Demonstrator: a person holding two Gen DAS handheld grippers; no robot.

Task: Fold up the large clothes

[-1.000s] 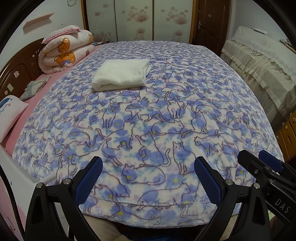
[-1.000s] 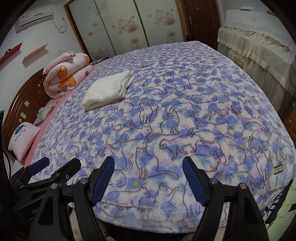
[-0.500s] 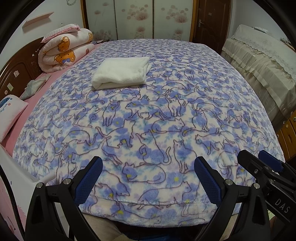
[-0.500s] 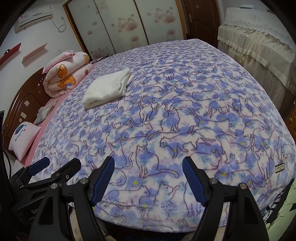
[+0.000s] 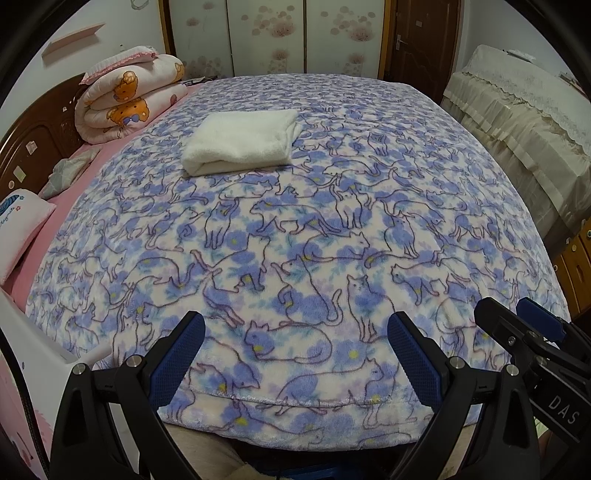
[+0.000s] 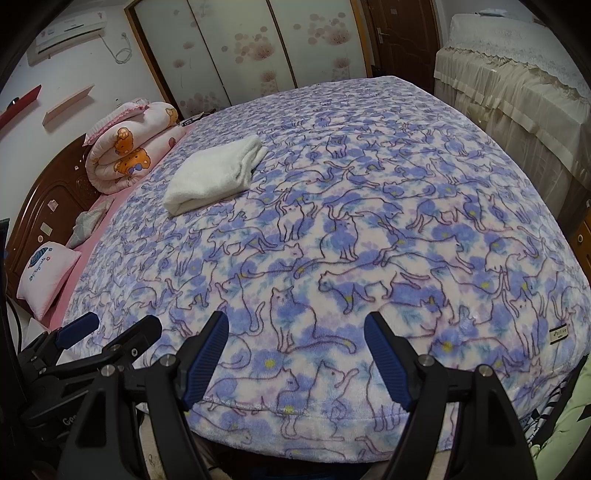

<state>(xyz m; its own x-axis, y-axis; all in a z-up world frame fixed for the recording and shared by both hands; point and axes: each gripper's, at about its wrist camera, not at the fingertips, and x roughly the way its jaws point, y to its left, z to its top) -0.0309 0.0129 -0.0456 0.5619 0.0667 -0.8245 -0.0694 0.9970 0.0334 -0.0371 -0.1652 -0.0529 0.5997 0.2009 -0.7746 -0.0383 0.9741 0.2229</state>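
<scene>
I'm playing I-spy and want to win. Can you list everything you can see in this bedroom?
cat blanket: one, purple and white, spread over the bed
folded towel: one, white, on the blanket's far left
rolled quilt: one, pink with bears, by the headboard
headboard: one, dark wood, left
small pillow: one, pink, left edge
wardrobe doors: flowered, back wall
air conditioner: one, white, high left
left gripper: fingers blue, open
right gripper: fingers blue, open
</scene>
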